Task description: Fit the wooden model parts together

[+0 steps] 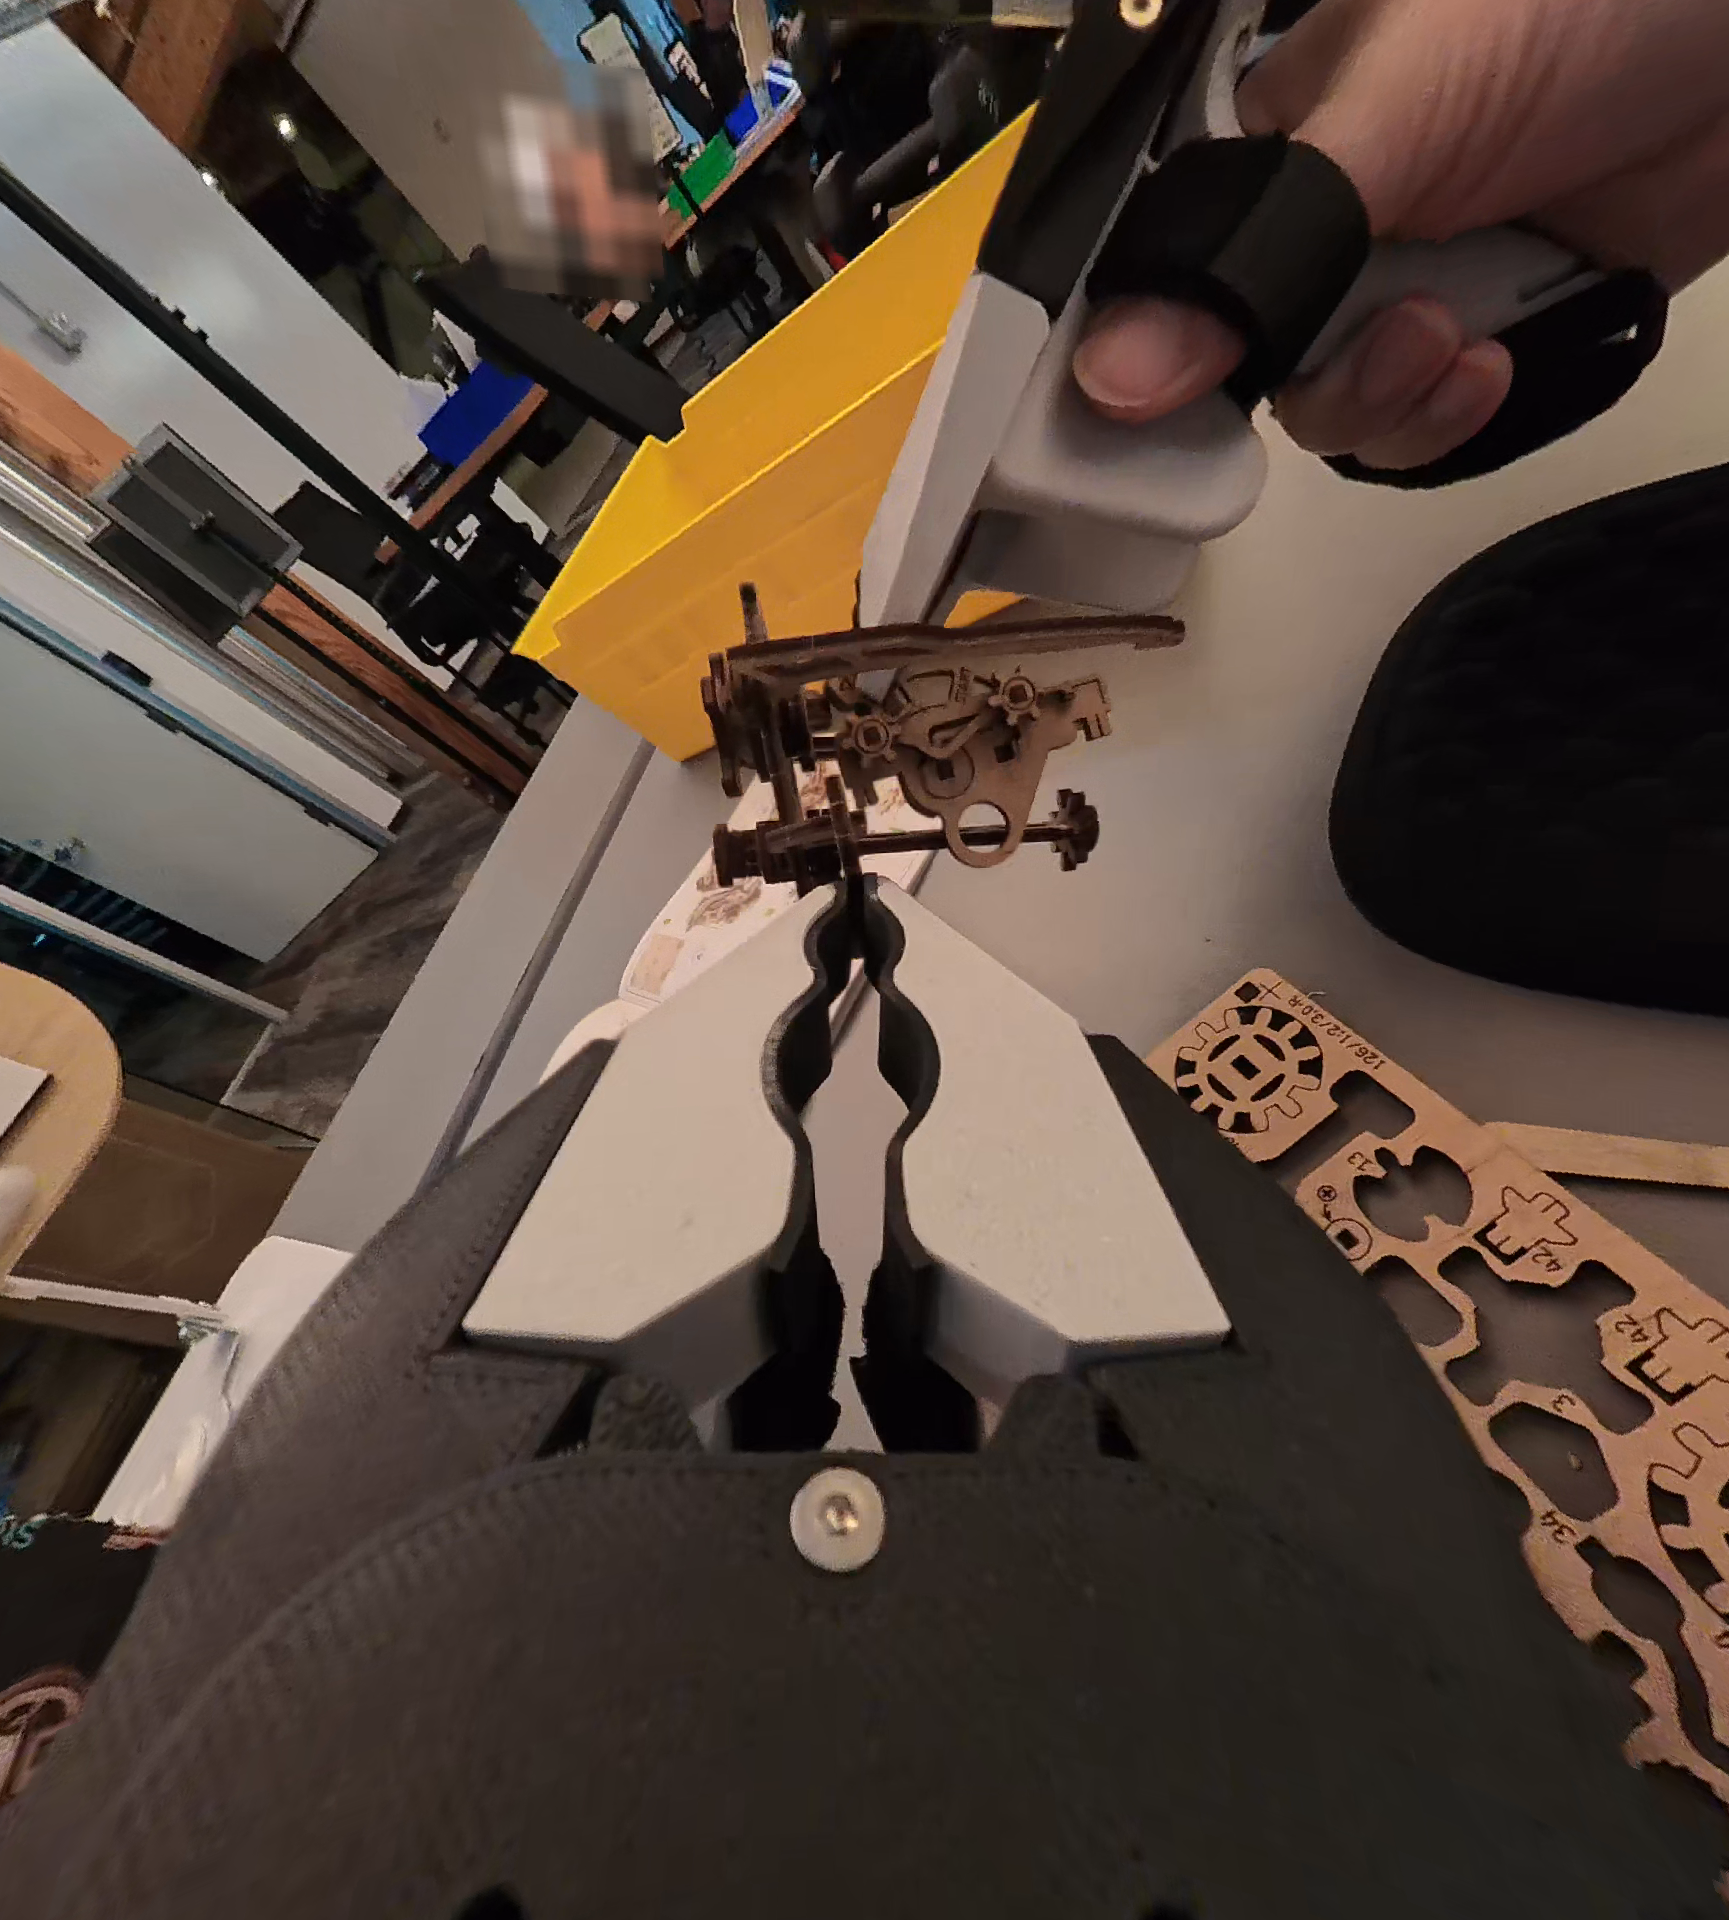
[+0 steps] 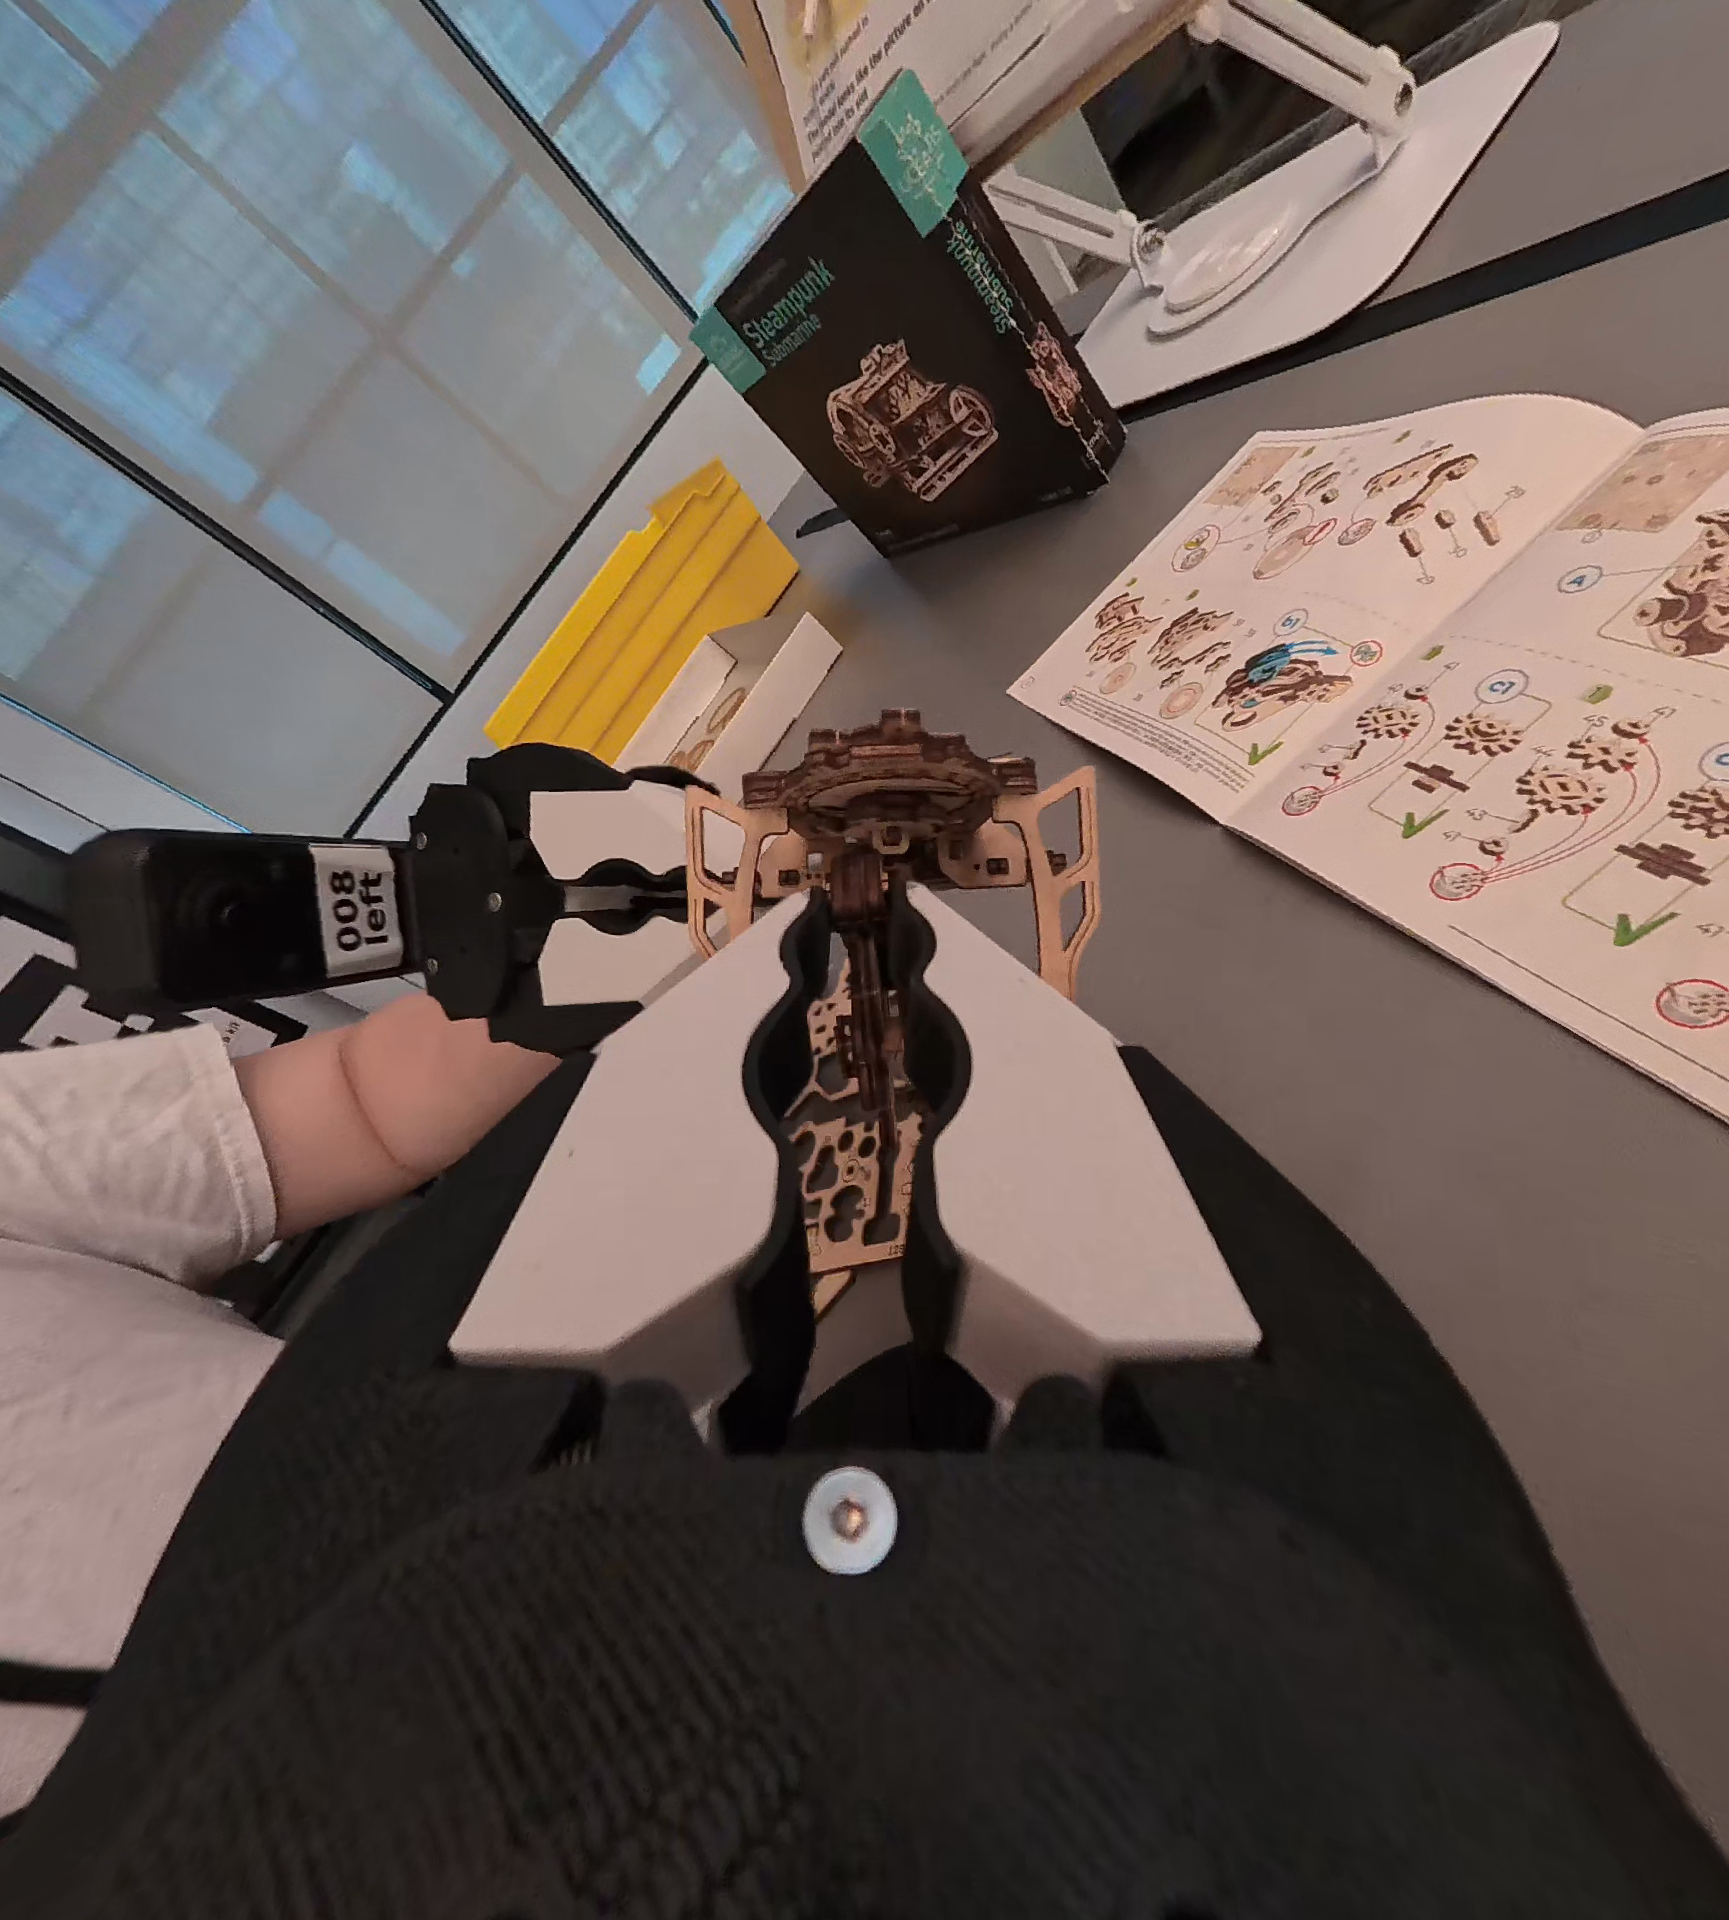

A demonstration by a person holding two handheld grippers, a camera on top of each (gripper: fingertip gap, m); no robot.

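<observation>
Left tool point(image 1: 858, 902): its two tips are pressed together on a thin dark wooden tab at the bottom of the wooden model point(image 1: 907, 753). In the right wrist view the same left tool point(image 2: 668, 899) comes in from the left side and meets the edge of the pale side frame.

Wooden model, how it will handle: I judge it light, stiff and quite fragile. It is built from thin laser-cut plates, small gears and slim axles, so a strong squeeze or a twist could snap a tab or push an axle out.

Where to hold: better on flat plate edges and the thick stacked parts, not on the gear teeth or the thin axle.

Wooden model, place: it is held in the air above the grey worktop point(image 2: 1359, 1195), between both tools. It touches the tips of each one.

Right tool point(image 2: 865, 902): its tips are closed narrowly on a dark stacked piece under the middle of the wooden model point(image 2: 886, 805). In the left wrist view it comes down from above onto the top plate of the model.

Parts sheet point(image 1: 1525, 1340): it lies flat on the worktop, to the right of the left tool, apart from the model.

Instruction booklet point(image 2: 1483, 727): open on the worktop, far to the right.
</observation>
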